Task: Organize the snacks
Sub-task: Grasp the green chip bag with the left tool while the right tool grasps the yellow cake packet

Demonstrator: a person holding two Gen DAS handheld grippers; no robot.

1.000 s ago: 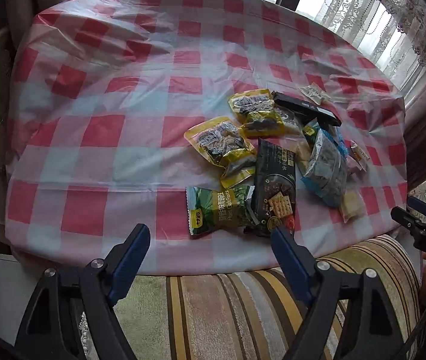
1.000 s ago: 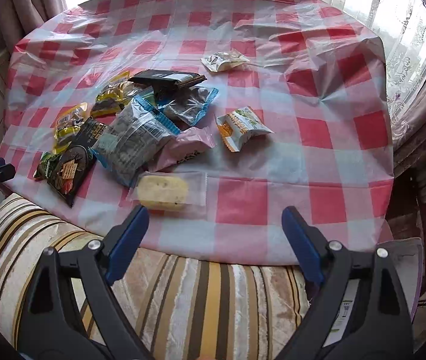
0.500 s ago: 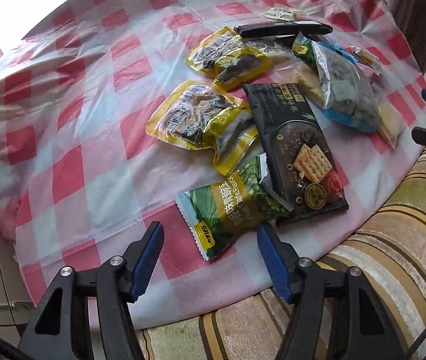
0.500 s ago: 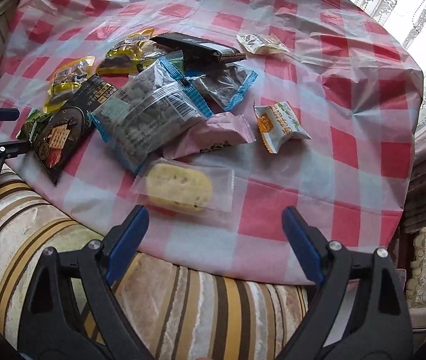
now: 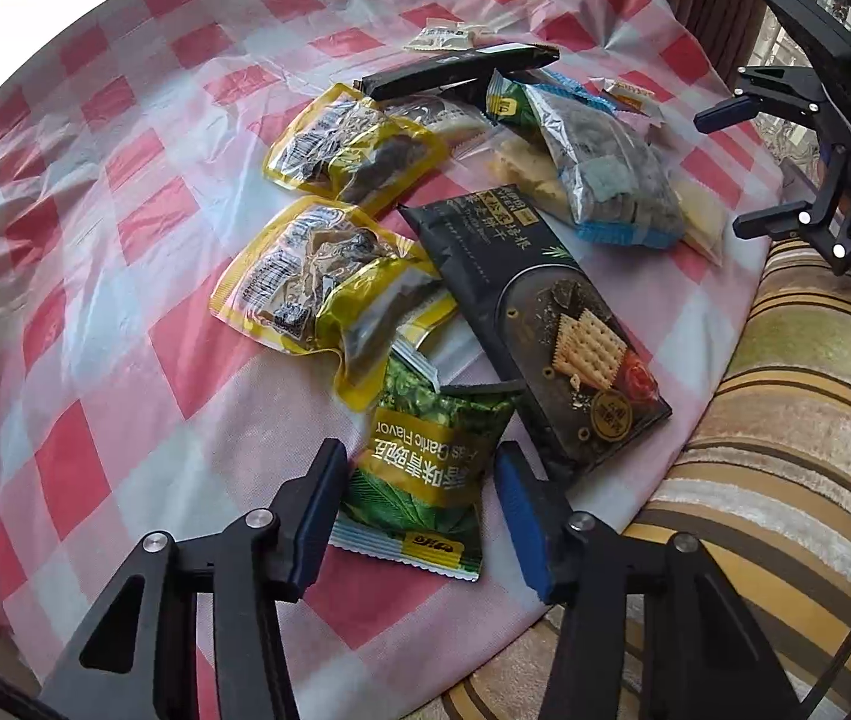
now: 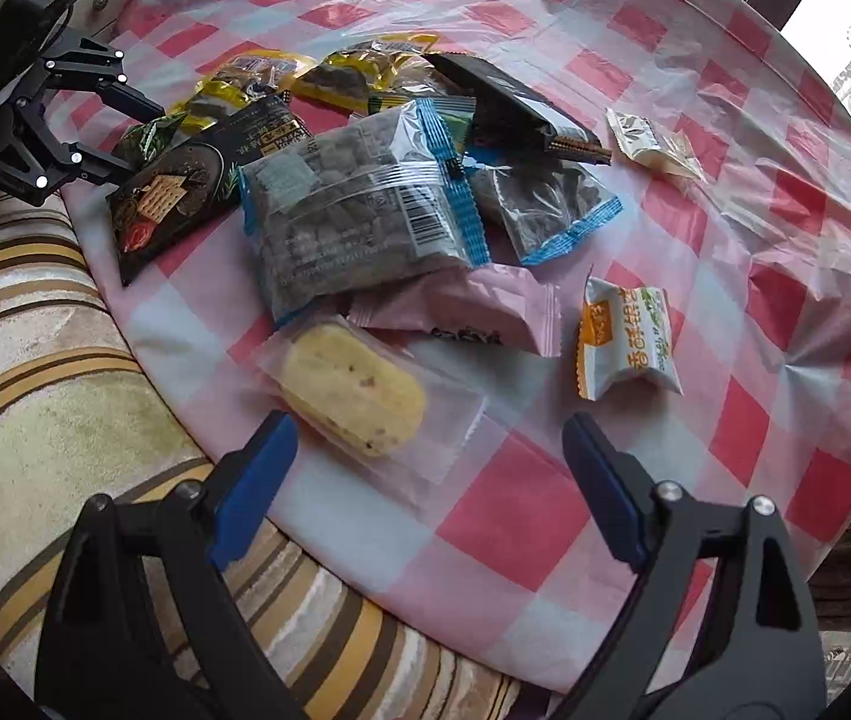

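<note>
A pile of snack packets lies on a red-checked tablecloth (image 5: 95, 312). My left gripper (image 5: 419, 498) straddles a green garlic-pea packet (image 5: 425, 468); its jaws are closing, and the blue pads stand just off the packet's sides. Beyond it lie a black cracker packet (image 5: 545, 324) and two yellow packets (image 5: 317, 288). My right gripper (image 6: 428, 480) hangs open just in front of a clear-wrapped yellow cake (image 6: 353, 390), with nothing between its fingers. A pink packet (image 6: 473, 312) and a clear blue-edged bag (image 6: 359, 210) lie behind the cake.
A small orange-and-white packet (image 6: 623, 342) lies right of the pink one, and a pale sachet (image 6: 641, 138) sits further back. A striped cushion (image 6: 35, 360) borders the table's near edge. Curtains and a window stand beyond the table.
Both grippers have rolled and dropped closer to the table. The left one has narrowed around the green packet. The right one has kept its wide spread and now sits nearer the yellow cake.
</note>
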